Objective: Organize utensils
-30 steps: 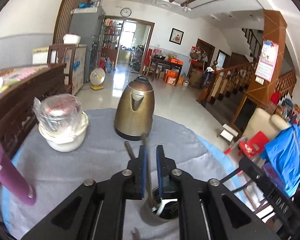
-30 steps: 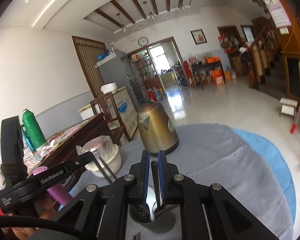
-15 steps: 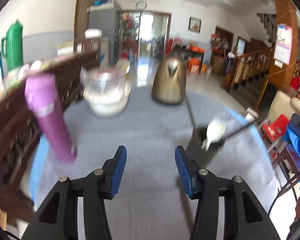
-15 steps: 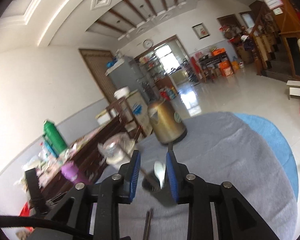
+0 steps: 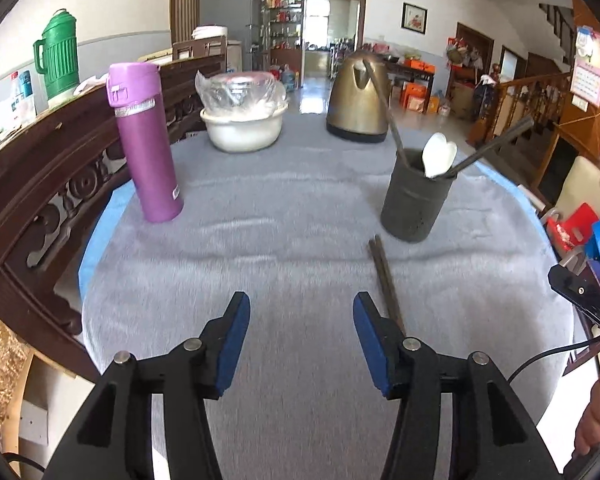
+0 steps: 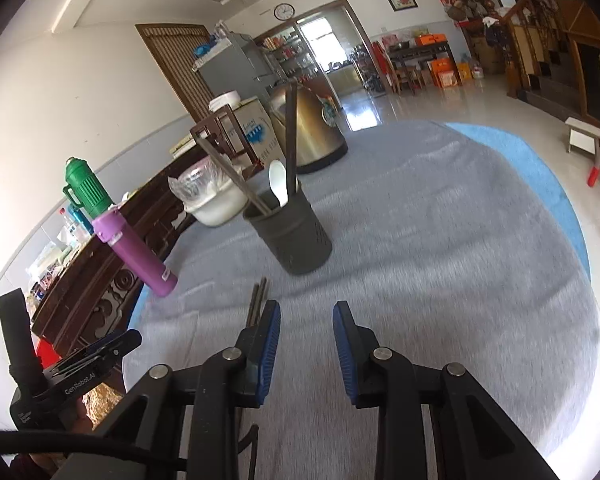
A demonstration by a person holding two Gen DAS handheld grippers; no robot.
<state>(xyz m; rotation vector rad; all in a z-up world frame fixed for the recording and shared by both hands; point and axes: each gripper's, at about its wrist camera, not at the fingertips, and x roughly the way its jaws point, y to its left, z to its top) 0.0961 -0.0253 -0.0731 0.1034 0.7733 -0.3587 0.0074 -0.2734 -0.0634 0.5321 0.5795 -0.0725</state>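
Both grippers pulled back from holder since a second ago | left gripper [image 5: 300, 320] bottom centre, jaws wide apart, empty | chopstick pair [image 5: 384, 272] flat on cloth, centre-right | utensil holder [image 5: 416, 204] right, holding spoon [image 5: 438, 154], chopsticks | right gripper [image 6: 306, 328] jaws apart, empty

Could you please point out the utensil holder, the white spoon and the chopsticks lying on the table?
utensil holder [image 5: 414, 210], left wrist view, on the front of its dark wall.
white spoon [image 5: 438, 156], left wrist view, on its bowl, above the holder's rim.
chopsticks [image 5: 385, 276], left wrist view, midway along the pair on the cloth.
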